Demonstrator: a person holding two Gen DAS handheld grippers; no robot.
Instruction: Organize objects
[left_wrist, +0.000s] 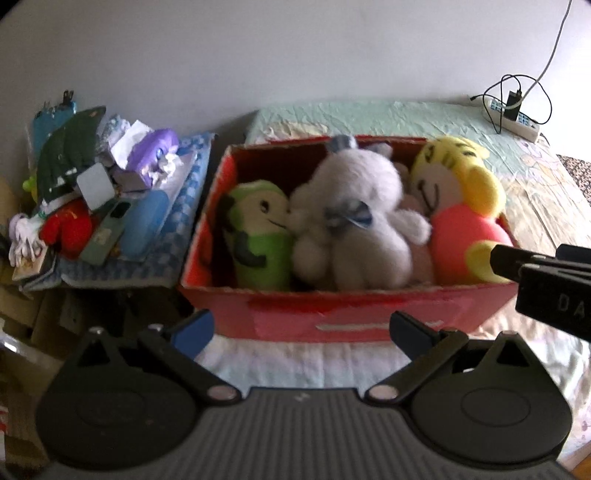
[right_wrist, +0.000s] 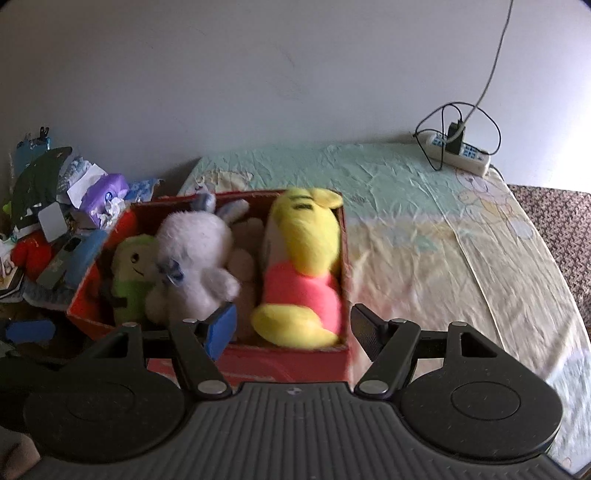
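A red cardboard box (left_wrist: 332, 314) (right_wrist: 295, 363) stands on the bed. Inside lie a green plush (left_wrist: 260, 236) (right_wrist: 131, 280), a white fluffy plush with a blue bow (left_wrist: 354, 221) (right_wrist: 195, 258) and a yellow plush in a pink shirt (left_wrist: 461, 206) (right_wrist: 303, 266). My left gripper (left_wrist: 301, 334) is open and empty, just in front of the box's near wall. My right gripper (right_wrist: 293, 328) is open and empty, its fingers either side of the yellow plush's feet at the box's near right corner. The right gripper's black body also shows in the left wrist view (left_wrist: 535, 273).
A cluttered pile of toys, packets and papers (left_wrist: 96, 199) (right_wrist: 55, 240) sits left of the box. The bed's pale printed sheet (right_wrist: 424, 240) stretches right. A white power strip with black cables (left_wrist: 513, 114) (right_wrist: 458, 151) lies at the far right by the wall.
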